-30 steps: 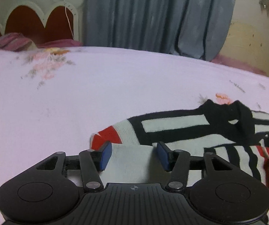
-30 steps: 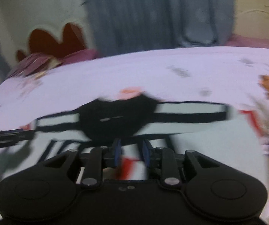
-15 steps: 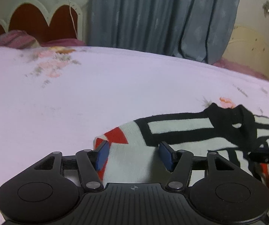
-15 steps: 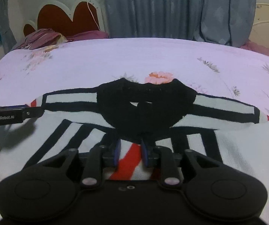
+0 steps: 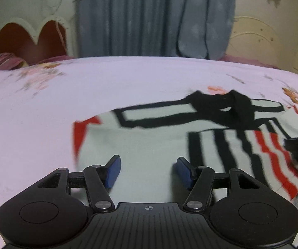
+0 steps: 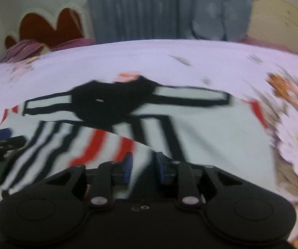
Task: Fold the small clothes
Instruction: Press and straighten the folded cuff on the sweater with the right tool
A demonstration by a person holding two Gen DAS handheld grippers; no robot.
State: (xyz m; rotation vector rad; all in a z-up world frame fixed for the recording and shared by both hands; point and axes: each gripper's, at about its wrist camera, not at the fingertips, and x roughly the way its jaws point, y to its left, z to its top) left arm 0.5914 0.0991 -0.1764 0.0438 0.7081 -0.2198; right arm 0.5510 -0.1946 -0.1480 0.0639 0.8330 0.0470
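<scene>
A small knitted top (image 5: pixel 153 145), off-white with black bands, red stripes and a black collar, lies spread on the pale lilac flower-printed bedsheet (image 5: pixel 86 87), collar toward the far side and its striped lower part turned up over the body, which reads as a fold under way. In the right wrist view the same garment fills the middle ground, the striped flap lying across it on a slant, so the fold edge looks uneven; much of that view is smeared. The right gripper (image 6: pixel 142 167) has its blue pads set close together with the striped cloth running between them; its jaws have just been closing, and the blur makes it impossible to tell whether the pads actually pinch the fabric. The left gripper (image 5: pixel 147 171) sits low over the plain white area near the red-tipped sleeve with its jaws about half apart and nothing clamped, the cloth only lying beneath them, probably placed there to steady or take the opposite edge while the other hand draws the flap. Behind the bed stand a scalloped cream headboard with dark red panels (image 5: pixel 28 39) and a grey-blue curtain (image 5: pixel 153 16). No lettering or brand mark can be read in these views; a small crosshair mark is moulded on the left gripper's body.
</scene>
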